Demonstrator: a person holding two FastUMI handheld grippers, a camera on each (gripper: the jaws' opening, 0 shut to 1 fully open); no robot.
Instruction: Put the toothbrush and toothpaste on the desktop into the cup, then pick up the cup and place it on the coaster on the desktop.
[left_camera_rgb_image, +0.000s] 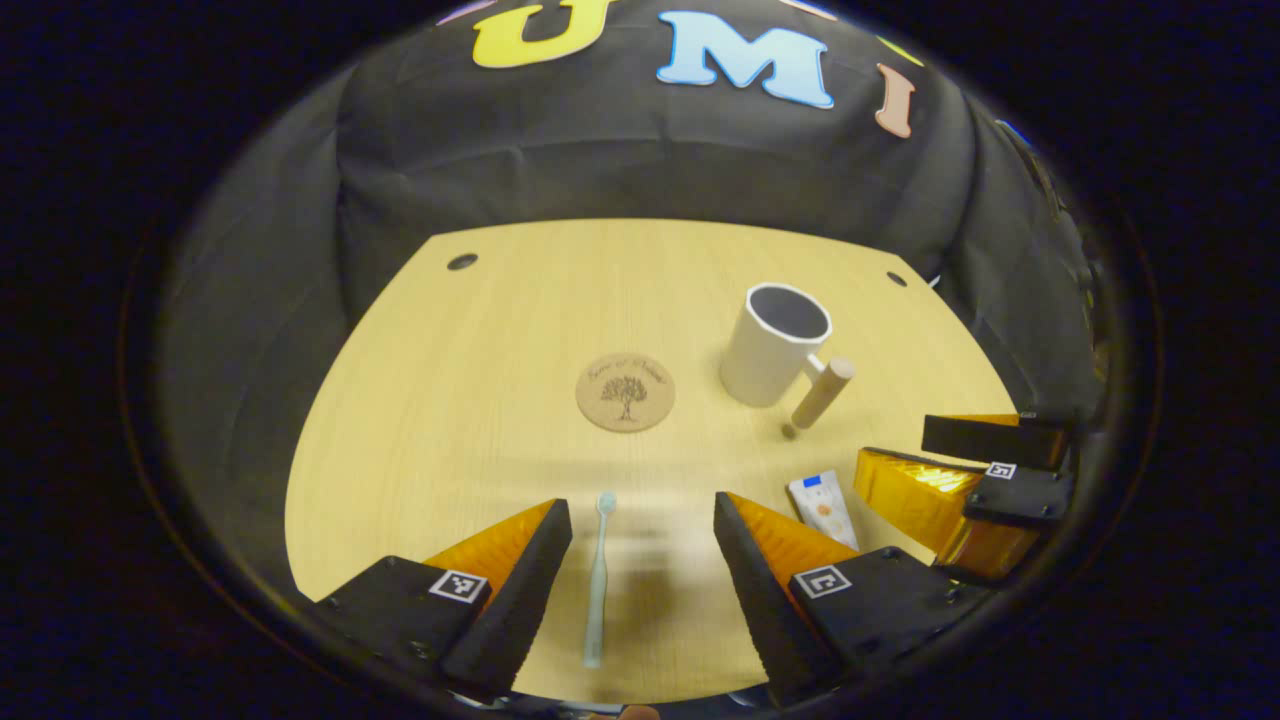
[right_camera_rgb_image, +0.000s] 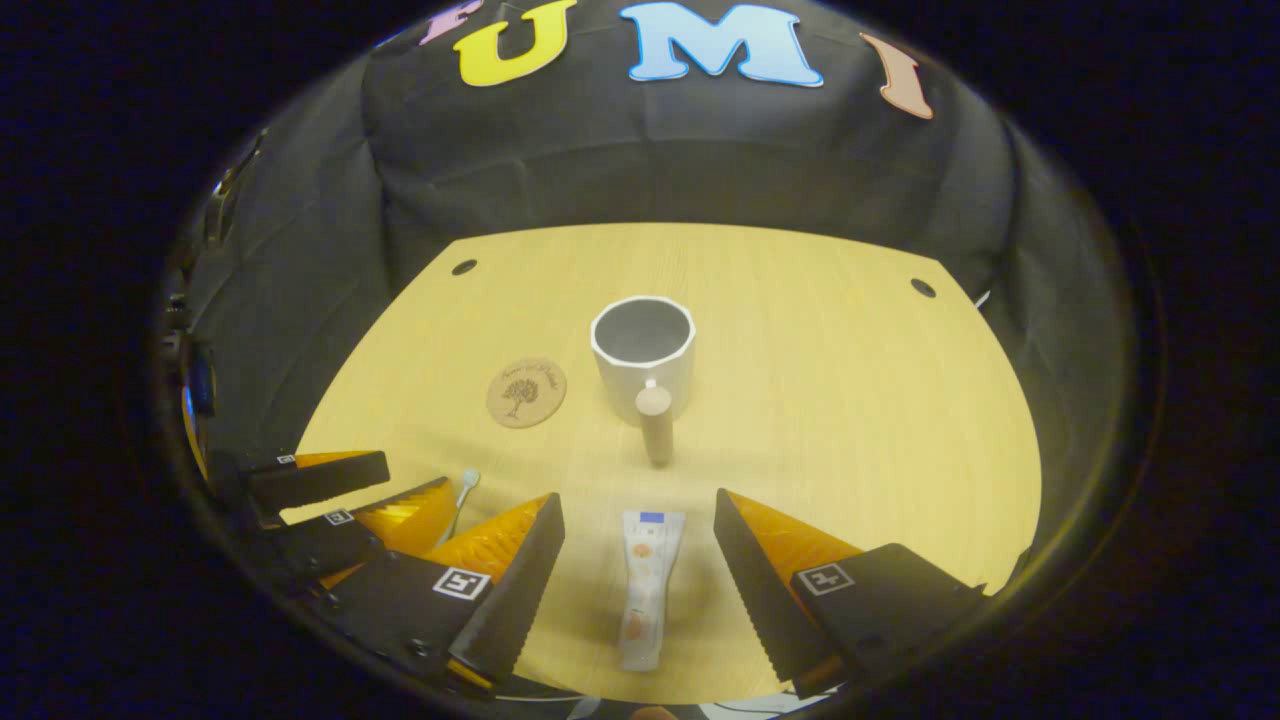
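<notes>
**Both grippers open over brush and paste, cup empty**

Left gripper view: left gripper (left_camera_rgb_image: 642, 515) low at bottom centre, spread wide, holding nothing. Toothbrush (left_camera_rgb_image: 599, 578) flat on the desk (left_camera_rgb_image: 450, 420) in the gap between the fingers, head toward the centre of the frame, handle running to the bottom edge, touched by neither finger. Just above the brush, at mid-frame, the round coaster (left_camera_rgb_image: 625, 392), bare. Right of the coaster, the cup (left_camera_rgb_image: 772, 345), upright, nothing visible inside, its handle (left_camera_rgb_image: 822, 393) sticking out toward lower right. Toothpaste (left_camera_rgb_image: 823, 507) flat at lower right, just beyond the right-hand finger. At the right edge, the right gripper (left_camera_rgb_image: 935, 462), poised beside the toothpaste, fingers apart.

Right gripper view: right gripper (right_camera_rgb_image: 640, 515) at bottom centre, also gaping, gripping nothing. Toothpaste (right_camera_rgb_image: 645, 588) lying lengthwise in the gap, clear of both fingers. Straight above it at centre frame, the cup (right_camera_rgb_image: 643, 355), upright, interior dark and bare, handle (right_camera_rgb_image: 656, 424) pointing down toward the toothpaste. Coaster (right_camera_rgb_image: 527, 393) left of the cup, apart from it, nothing on it. At lower left, the left gripper (right_camera_rgb_image: 405, 482), fingers apart, with the toothbrush head (right_camera_rgb_image: 467, 482) peeking out just beside it.
</notes>
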